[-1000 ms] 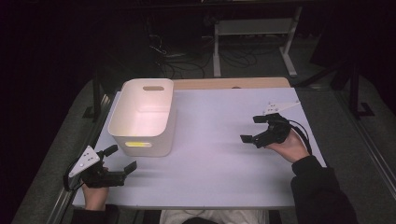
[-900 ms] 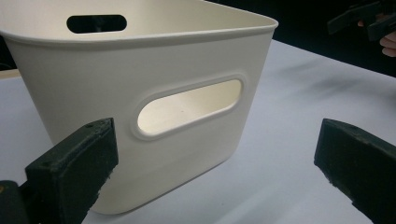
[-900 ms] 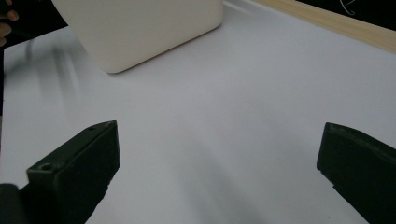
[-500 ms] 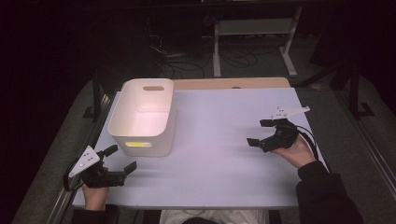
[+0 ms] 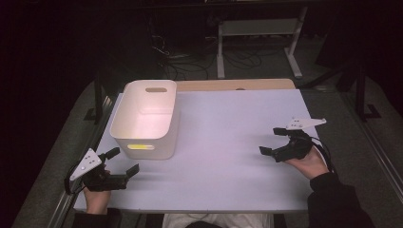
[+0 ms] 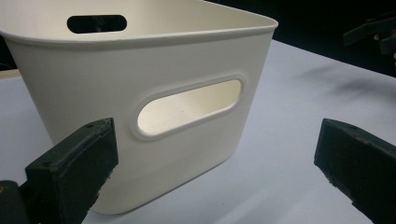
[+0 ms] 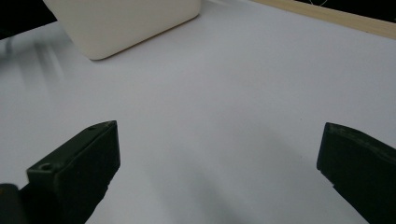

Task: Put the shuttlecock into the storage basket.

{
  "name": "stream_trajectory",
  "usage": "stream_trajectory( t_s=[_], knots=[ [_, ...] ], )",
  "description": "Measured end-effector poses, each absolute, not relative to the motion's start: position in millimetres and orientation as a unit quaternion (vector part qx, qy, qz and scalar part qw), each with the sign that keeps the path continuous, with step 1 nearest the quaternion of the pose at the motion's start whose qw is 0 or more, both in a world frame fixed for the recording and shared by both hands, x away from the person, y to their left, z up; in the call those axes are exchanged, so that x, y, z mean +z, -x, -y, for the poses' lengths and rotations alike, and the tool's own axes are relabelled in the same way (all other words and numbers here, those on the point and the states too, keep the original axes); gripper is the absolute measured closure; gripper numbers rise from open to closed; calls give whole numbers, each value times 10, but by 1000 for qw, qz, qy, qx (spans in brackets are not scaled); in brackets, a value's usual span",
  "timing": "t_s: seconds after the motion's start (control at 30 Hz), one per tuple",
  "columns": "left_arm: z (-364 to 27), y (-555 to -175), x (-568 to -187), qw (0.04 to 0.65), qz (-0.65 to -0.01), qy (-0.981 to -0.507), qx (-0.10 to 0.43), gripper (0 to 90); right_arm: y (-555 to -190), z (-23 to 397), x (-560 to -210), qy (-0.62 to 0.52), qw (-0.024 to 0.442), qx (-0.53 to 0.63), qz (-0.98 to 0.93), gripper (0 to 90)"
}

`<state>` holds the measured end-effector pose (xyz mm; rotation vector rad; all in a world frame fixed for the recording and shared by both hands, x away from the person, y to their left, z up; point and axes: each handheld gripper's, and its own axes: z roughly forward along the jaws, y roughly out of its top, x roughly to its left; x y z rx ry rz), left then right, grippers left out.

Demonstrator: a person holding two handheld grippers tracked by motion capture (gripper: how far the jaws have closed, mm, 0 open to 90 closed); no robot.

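Bin [image 5: 145, 118] standing upright on the left half of the worktop [image 5: 228, 142], near the left edge, with a handle slot in the near end wall and another in the far one; nothing to be seen inside from the high view. Nearest to it, just off its near left corner, left tongs [image 5: 124, 164], spread wide and holding nothing; in the left gripper view the near slot sits between the two jaws, close ahead, slightly left of centre. Well apart on the right side, right tongs [image 5: 272, 141], likewise gaping and empty, aimed across bare worktop toward the bin's lower corner [image 7: 100, 49]. Most likely step: taking hold of the bin at the near end. To do it well: shift left tongs a touch so the slot's upper lip comes to the middle of the gap, then ease forward with one jaw through the slot and the other above the rim, closing on the wall between slot and rim rather than on the smooth tapered side, where a slip looks likely. Keep the jaws level with the rim to avoid tipping. Light plastic, so probably prone to sliding if nudged; approach slowly, and bring right tongs over to steady the far side if needed.
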<state>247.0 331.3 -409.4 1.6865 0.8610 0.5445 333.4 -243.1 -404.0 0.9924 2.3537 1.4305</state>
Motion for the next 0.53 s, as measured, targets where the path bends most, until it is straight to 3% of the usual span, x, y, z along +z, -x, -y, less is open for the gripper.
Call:
stream_trajectory(
  t_s=[0.53],
  knots=[
    [-3313,-2469,-4092,552,-364,-714,231,0,-3151,2572,-4179,-352,118,482,-794,0]
  ],
)
